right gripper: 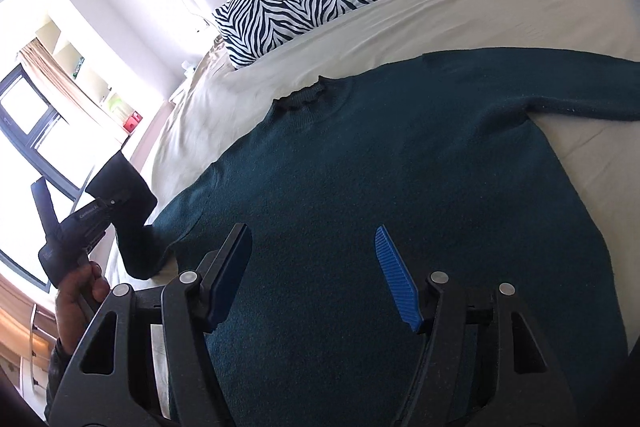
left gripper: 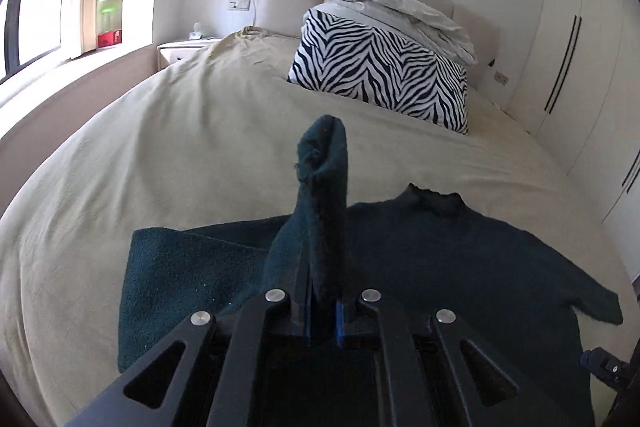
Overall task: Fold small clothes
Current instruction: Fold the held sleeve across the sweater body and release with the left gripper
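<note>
A dark teal sweater (right gripper: 400,155) lies flat on the bed, collar (right gripper: 308,95) toward the pillows and one sleeve (right gripper: 560,87) stretched out to the right. My left gripper (left gripper: 322,211) is shut on the other sleeve (left gripper: 324,163), whose cuff stands up over the jaws and hides the fingertips. In the right wrist view that gripper (right gripper: 108,203) is lifted at the sweater's left edge, held by a hand (right gripper: 78,291). My right gripper (right gripper: 312,229) is open above the sweater's lower body, with cloth below the blue pads (right gripper: 396,275) but none between them.
A zebra-striped pillow (left gripper: 380,67) and a folded white duvet (left gripper: 404,15) sit at the headboard. The beige bedsheet (left gripper: 160,147) spreads to the left of the sweater. A nightstand (left gripper: 184,49) and window (left gripper: 32,7) are on the left, wardrobe doors (left gripper: 580,47) on the right.
</note>
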Available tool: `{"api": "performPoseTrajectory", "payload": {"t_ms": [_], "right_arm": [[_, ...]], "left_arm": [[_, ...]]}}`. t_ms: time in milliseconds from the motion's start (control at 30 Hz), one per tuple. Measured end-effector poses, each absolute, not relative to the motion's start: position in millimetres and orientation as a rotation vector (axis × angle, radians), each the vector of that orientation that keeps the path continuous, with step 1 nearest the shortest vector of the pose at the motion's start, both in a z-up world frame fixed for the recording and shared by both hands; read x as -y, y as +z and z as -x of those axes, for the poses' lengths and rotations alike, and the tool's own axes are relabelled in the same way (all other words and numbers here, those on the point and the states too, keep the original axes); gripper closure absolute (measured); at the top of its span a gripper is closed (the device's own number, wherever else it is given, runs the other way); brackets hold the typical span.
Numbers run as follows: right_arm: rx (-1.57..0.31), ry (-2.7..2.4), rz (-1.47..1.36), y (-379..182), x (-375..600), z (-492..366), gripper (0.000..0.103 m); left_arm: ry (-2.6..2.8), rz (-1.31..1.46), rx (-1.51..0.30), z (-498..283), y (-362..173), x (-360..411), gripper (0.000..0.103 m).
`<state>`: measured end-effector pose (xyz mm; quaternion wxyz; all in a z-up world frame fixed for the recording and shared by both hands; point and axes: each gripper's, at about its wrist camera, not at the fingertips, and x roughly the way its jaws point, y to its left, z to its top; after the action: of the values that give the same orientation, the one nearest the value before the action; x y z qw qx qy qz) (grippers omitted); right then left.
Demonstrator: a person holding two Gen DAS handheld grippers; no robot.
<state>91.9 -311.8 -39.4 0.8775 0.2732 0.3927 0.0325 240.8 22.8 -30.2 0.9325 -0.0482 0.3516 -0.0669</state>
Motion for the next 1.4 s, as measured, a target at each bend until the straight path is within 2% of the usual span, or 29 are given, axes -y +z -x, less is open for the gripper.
{"api": "performPoseTrajectory", "payload": {"t_ms": [133,167,233,300,367,400,567,633,700,733,800,833,867,1000,1200,1400], "right_arm": [[-0.892,0.088,-0.666,-68,341,-110,0.04],[-0.908,0.103,-0.699,-76,346,-116,0.04],[-0.944,0.142,-0.761,-93,349,-130,0.039],[-0.962,0.207,-0.829,-106,346,-147,0.038],[-0.992,0.27,-0.877,-116,334,-169,0.038],[-1.016,0.303,-0.892,-121,325,-181,0.038],[-1.157,0.387,-0.926,-146,269,-241,0.038],[-1.2,0.391,-0.914,-152,247,-260,0.04],[-1.204,0.378,-0.877,-151,233,-275,0.043],[-1.209,0.382,-0.837,-149,225,-282,0.049],[-1.23,0.381,-0.757,-148,207,-293,0.071],[-1.246,0.376,-0.714,-148,201,-297,0.086],[-1.249,0.37,-0.667,-146,196,-300,0.096],[-1.178,0.333,-0.56,-126,206,-306,0.096],[-1.076,0.219,-0.59,-94,279,-308,0.096],[-1.06,0.09,-0.602,-99,342,-311,0.096]], "left_arm": [[-0.226,-0.081,-0.851,-240,-91,59,0.083],[-0.219,-0.097,-0.886,-234,-104,63,0.074],[-0.224,-0.123,-0.87,-221,-108,63,0.064],[-0.221,-0.116,-0.853,-210,-101,60,0.028],[-0.221,-0.073,-0.8,-194,-91,47,0.018],[-0.224,-0.053,-0.793,-188,-88,40,0.017],[-0.227,0.077,-0.799,-161,-87,5,0.017],[-0.22,0.122,-0.824,-156,-95,-8,0.021],[-0.209,0.18,-0.863,-152,-105,-23,0.033],[-0.207,0.217,-0.876,-152,-109,-30,0.036],[-0.201,0.274,-0.876,-150,-111,-42,0.042],[-0.196,0.284,-0.869,-148,-110,-45,0.043],[-0.189,0.286,-0.86,-146,-110,-48,0.043],[-0.168,0.314,-0.836,-135,-110,-60,0.043],[-0.163,0.327,-0.844,-129,-116,-65,0.043],[-0.157,0.306,-0.851,-128,-116,-62,0.043]]}}
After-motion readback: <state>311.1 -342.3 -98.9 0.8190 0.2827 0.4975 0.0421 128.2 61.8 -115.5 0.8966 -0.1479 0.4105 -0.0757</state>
